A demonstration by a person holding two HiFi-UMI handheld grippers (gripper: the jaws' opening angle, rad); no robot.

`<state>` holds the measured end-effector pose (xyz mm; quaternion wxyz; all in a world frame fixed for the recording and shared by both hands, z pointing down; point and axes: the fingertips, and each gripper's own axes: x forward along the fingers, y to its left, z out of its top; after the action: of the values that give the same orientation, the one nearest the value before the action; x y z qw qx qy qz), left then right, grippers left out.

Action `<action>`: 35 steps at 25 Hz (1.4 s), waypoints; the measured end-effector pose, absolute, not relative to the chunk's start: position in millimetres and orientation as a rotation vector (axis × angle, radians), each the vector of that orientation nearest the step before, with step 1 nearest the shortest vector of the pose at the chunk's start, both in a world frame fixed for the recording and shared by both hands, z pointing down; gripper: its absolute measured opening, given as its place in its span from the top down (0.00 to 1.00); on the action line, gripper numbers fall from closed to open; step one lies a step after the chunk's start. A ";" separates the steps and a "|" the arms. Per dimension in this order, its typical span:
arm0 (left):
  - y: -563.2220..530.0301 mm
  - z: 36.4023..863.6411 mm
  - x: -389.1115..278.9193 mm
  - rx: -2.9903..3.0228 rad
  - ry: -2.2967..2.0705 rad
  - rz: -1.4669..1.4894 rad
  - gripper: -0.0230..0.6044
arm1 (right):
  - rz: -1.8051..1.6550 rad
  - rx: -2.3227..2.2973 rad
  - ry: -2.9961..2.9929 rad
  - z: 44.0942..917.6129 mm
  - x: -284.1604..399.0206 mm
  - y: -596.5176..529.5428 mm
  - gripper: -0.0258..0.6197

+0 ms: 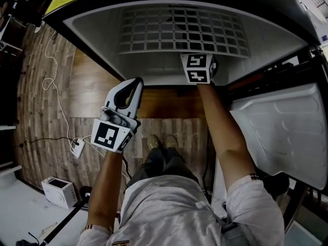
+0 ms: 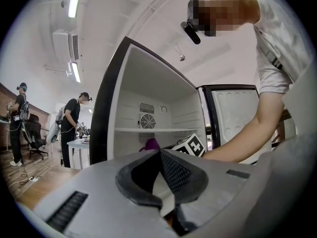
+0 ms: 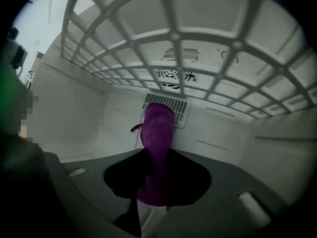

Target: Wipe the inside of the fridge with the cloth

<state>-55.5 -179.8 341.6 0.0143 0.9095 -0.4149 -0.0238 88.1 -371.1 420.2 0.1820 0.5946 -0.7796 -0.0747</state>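
Purple cloth (image 3: 157, 128) stood pinched between your right gripper's (image 3: 158, 158) closed jaws at the centre of its view, inside the fridge (image 1: 97, 37), beneath the wire shelf (image 3: 198, 43) and before the back-wall vent (image 3: 173, 105). Your left gripper (image 2: 159, 153), at the head view's lower left outside the fridge, had its jaws together on nothing.

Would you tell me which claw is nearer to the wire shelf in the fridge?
Right. The right claw, shut on the purple cloth, is inside the fridge beneath the wire shelf; the left claw is outside, in front of the open fridge.
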 end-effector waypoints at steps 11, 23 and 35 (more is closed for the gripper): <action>-176.8 341.2 -40.8 2.854 -1.244 -0.063 0.96 | -0.057 1.971 -2.047 419.8 156.5 -364.3 0.79; -172.1 340.2 -38.1 2.866 -1.230 -0.068 0.96 | 0.071 2.145 -1.962 420.1 186.4 -355.7 0.80; -174.3 335.4 -43.4 2.858 -1.245 -0.114 0.96 | -0.097 1.867 -2.237 394.0 95.3 -331.6 0.80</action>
<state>-43.4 -174.3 335.4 0.0111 0.9161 -0.3992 -0.0365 95.3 -331.6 394.0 0.1130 0.6363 -0.7624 -0.0329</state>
